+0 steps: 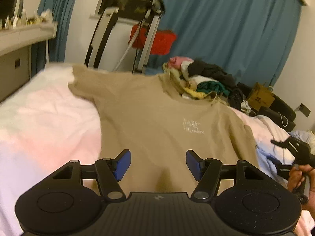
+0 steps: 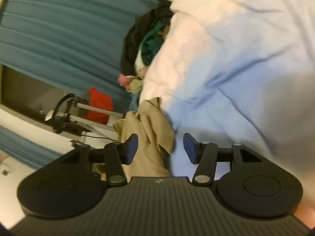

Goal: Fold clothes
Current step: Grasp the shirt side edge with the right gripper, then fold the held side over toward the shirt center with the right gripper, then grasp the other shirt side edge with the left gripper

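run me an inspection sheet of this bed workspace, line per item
surface: bed with pale pink-to-blue bedding, rumpled.
job's things: tan t-shirt spread front-up, white print on its chest; its edge bunches in the right wrist view.
clutter: pile of mixed clothes at the shirt's collar.
grippers: left claw open over the shirt's lower part; right claw open, shirt fabric between its fingers, not clamped.
cables: thin cords hang on the metal frame behind the bed.
surroundings: teal curtains, red item on the frame, cardboard box.
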